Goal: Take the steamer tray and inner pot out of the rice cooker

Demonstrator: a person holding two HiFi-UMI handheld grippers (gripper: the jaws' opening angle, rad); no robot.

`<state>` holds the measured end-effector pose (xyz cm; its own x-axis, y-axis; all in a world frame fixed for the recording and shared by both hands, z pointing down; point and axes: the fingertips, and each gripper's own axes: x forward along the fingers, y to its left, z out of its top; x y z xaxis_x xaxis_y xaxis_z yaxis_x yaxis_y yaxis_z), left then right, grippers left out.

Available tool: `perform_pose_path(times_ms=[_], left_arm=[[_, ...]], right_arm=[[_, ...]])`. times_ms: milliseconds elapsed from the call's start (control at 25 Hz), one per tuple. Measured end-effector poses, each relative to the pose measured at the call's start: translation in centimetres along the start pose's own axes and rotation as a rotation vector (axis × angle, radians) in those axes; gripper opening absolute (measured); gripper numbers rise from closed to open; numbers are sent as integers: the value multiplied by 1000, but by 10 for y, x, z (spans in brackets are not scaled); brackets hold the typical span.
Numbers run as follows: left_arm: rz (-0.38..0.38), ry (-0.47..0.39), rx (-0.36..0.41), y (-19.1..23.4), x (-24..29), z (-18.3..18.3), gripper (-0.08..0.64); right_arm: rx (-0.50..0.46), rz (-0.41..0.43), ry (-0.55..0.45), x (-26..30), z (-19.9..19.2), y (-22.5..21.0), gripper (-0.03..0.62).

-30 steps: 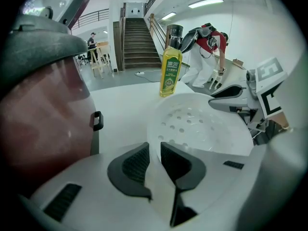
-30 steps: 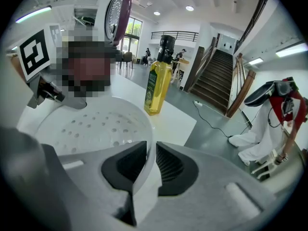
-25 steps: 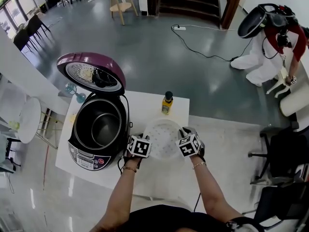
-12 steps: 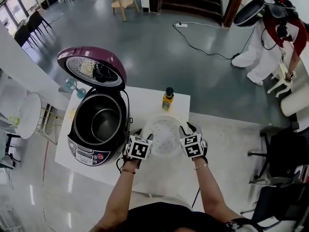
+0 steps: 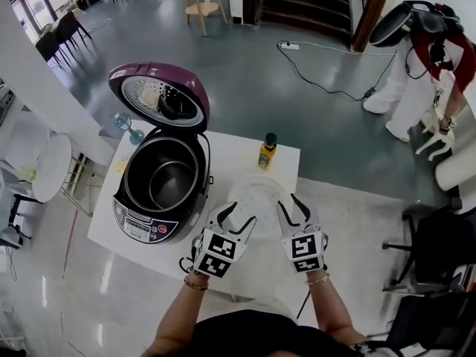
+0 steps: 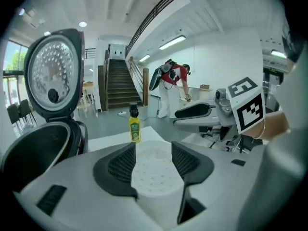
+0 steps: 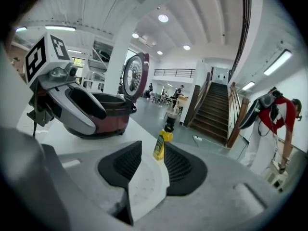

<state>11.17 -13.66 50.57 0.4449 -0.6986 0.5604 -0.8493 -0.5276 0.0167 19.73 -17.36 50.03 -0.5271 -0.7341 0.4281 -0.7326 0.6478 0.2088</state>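
Note:
The white perforated steamer tray point(image 5: 256, 193) lies flat on the white table point(image 5: 119, 229), to the right of the purple rice cooker point(image 5: 145, 225). Its lid point(image 5: 160, 95) stands up and the dark inner pot point(image 5: 169, 181) sits inside. Above the tray's near edge, my left gripper point(image 5: 236, 216) and right gripper point(image 5: 292, 205) hang apart from it. The jaws of both have just been opening and nothing is between them. In the left gripper view the tray point(image 6: 151, 174) shows beyond the spread pads point(image 6: 120, 165); in the right gripper view the tray point(image 7: 144, 186) likewise lies past the pads point(image 7: 180, 165).
A yellow bottle point(image 5: 267, 152) with a black cap stands at the table's far edge behind the tray. A person in red point(image 5: 428, 58) bends over at the back right. A cable point(image 5: 327, 80) runs over the floor; dark chairs point(image 5: 439, 251) stand right of the table.
Both grippers let go of the steamer tray's rim, opened and rose toward me. The tray stays on the table beside the cooker.

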Motion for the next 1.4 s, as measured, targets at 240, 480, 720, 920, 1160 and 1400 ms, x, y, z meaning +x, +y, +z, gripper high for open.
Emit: perform_pose_path(times_ms=[240, 480, 720, 920, 1160, 1400], left_arm=[[25, -52, 88, -12, -64, 14, 219], [80, -91, 114, -3, -111, 15, 219], [124, -147, 91, 29, -149, 14, 219], [181, -179, 54, 78, -183, 8, 219], [273, -117, 103, 142, -210, -13, 219], [276, -58, 161, 195, -217, -27, 241]], right_arm=[[-60, 14, -133, -43, 57, 27, 129], [-194, 34, -263, -62, 102, 58, 129], [-159, 42, -333, -56, 132, 94, 129], [-161, 58, -372, -41, 164, 127, 129], [-70, -4, -266, -4, 175, 151, 129], [-25, -45, -170, 36, 171, 173, 129]])
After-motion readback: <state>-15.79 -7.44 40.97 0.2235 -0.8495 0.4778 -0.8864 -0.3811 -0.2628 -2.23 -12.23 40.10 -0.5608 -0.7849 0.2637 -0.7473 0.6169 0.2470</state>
